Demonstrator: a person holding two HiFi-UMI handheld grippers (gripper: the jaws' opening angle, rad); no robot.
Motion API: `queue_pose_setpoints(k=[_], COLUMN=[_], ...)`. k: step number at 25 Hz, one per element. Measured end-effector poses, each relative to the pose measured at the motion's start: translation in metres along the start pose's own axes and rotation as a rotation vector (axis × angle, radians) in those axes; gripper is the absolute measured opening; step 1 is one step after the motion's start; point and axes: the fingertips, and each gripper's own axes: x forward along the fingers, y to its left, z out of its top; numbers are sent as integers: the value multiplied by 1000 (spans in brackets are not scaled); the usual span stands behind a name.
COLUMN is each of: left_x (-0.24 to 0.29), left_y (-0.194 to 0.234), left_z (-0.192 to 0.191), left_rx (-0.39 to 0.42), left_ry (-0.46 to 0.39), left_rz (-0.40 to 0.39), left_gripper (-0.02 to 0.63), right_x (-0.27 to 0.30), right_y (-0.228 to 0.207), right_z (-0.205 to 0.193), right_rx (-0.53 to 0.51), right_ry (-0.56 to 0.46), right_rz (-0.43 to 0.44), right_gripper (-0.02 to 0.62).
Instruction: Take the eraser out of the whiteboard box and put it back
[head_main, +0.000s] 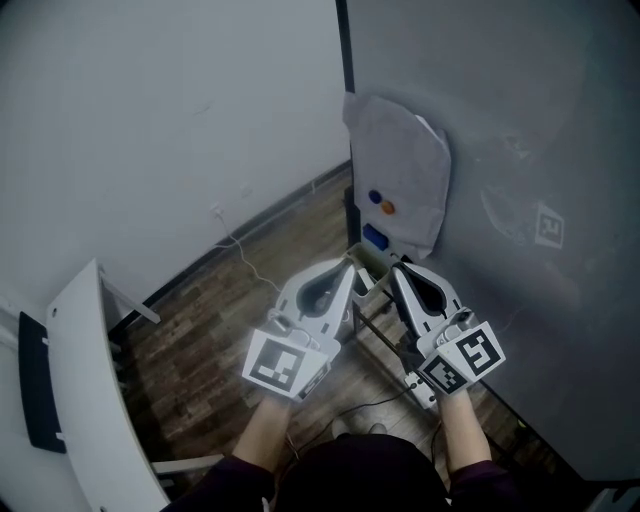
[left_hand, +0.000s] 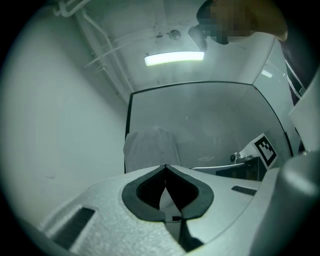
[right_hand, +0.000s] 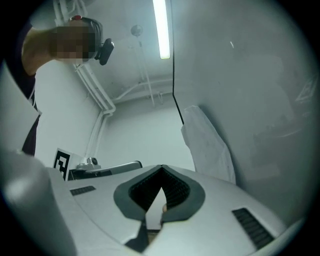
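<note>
You hold two grippers, the left gripper (head_main: 349, 266) and the right gripper (head_main: 396, 268). At twelve o'clock from them there is one whiteboard (head_main: 520, 200), with one white cloth (head_main: 398, 150). At seven o'clock on the cloth you can count two round magnets, one blue magnet (head_main: 375, 198) and one orange magnet (head_main: 388, 207). Below them are one blue eraser (head_main: 375, 238) and one box (head_main: 362, 258). One white table (head_main: 85, 390) stands at eight o'clock.
</note>
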Motion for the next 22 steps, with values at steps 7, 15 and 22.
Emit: queue_pose_setpoints(k=[7, 15, 22], left_x=[0, -2, -3], left_y=[-1, -4, -7], left_z=[7, 9, 11], left_rx=[7, 18, 54], left_ry=[-3, -2, 2], left_rz=[10, 14, 20], left_gripper=[6, 5, 5], right_x=[3, 1, -1], right_y=[0, 3, 5], right_z=[6, 10, 14], right_rx=[-7, -22, -56], right_ry=[-17, -23, -29], right_rz=[13, 15, 8], right_gripper=[3, 3, 3])
